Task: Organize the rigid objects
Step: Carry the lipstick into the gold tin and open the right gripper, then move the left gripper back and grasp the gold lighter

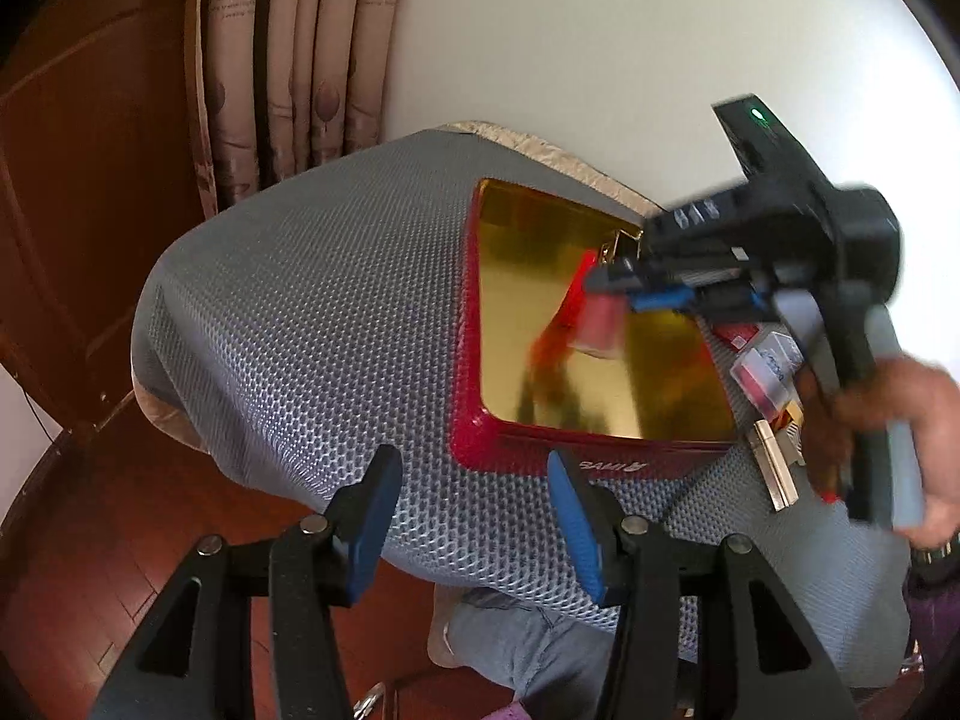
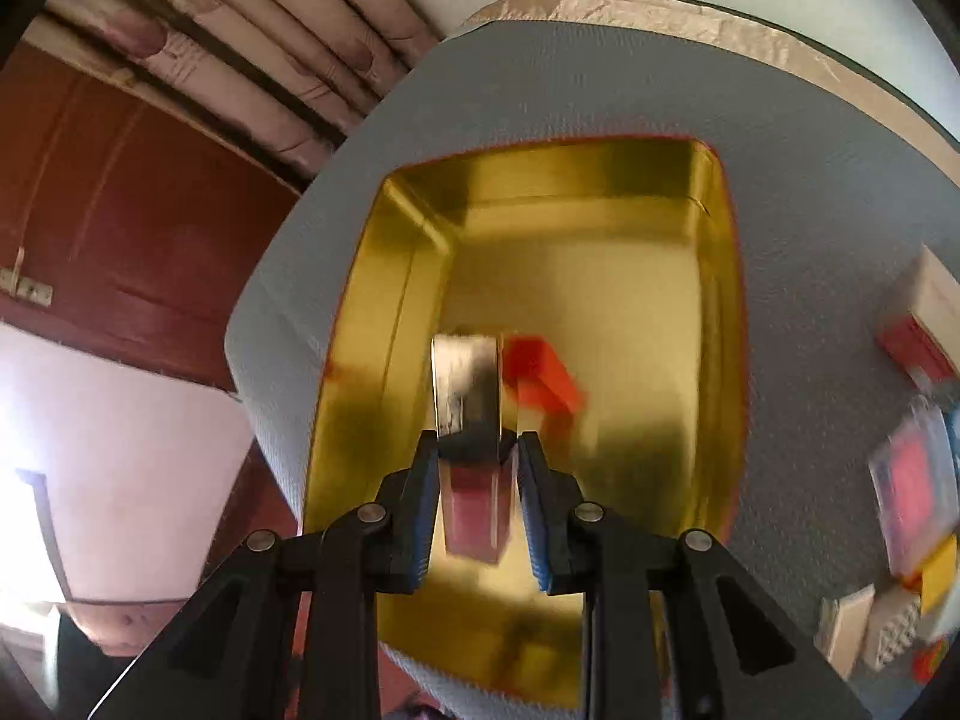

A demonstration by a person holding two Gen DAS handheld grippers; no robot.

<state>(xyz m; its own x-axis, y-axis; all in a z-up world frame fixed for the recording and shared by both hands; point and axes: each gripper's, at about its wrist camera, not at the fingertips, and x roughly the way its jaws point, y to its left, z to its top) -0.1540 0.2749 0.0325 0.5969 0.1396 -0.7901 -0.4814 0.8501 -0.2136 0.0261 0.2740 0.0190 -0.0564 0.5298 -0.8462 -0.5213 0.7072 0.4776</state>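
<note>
While the left tool gapes empty, the right tool grips a box over the tin.

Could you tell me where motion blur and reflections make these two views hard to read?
Left wrist view: the right gripper and its small red box smear over the sharp red tin, whose gold floor mirrors them. Right wrist view: the boxes beside the tin are streaked, and the gold interior shows glare and a red reflection.
</note>
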